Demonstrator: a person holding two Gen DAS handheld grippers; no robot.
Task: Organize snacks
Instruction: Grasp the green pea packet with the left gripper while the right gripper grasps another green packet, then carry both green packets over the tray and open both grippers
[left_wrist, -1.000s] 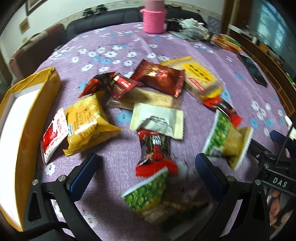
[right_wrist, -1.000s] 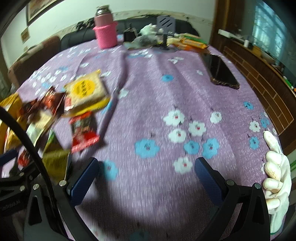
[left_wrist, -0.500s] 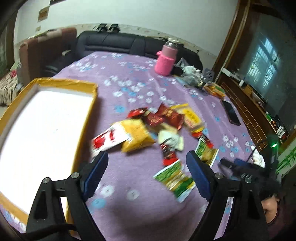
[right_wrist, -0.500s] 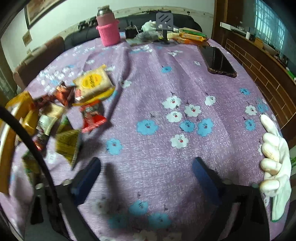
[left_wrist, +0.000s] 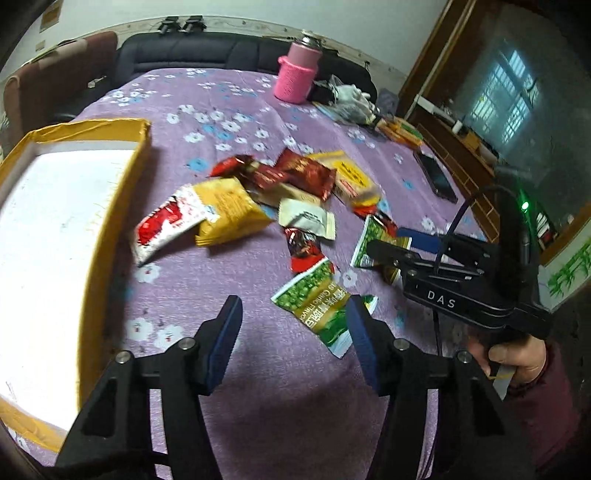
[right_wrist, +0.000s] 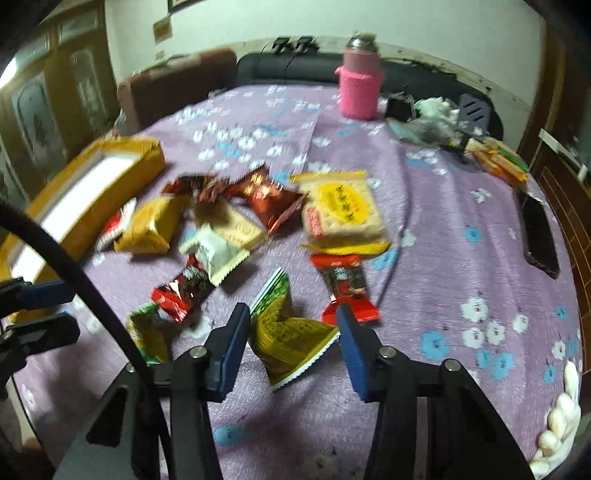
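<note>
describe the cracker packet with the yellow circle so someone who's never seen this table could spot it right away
On the purple flowered tablecloth, find the heap of snack packets right of the shallow yellow cardboard box. At the heap's right edge lies the square clear packet of pale crackers, yellow-trimmed. It alone shows its contents, under a big yellow circle label.

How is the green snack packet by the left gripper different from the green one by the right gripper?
The flat green pea packet lies face up beside the left gripper, outside its open fingers. The crumpled green-and-yellow packet stands up bent on edge, between the open fingers of the right gripper. Both are green foil snack packets on the purple flowered tablecloth, and neither is gripped.
</note>
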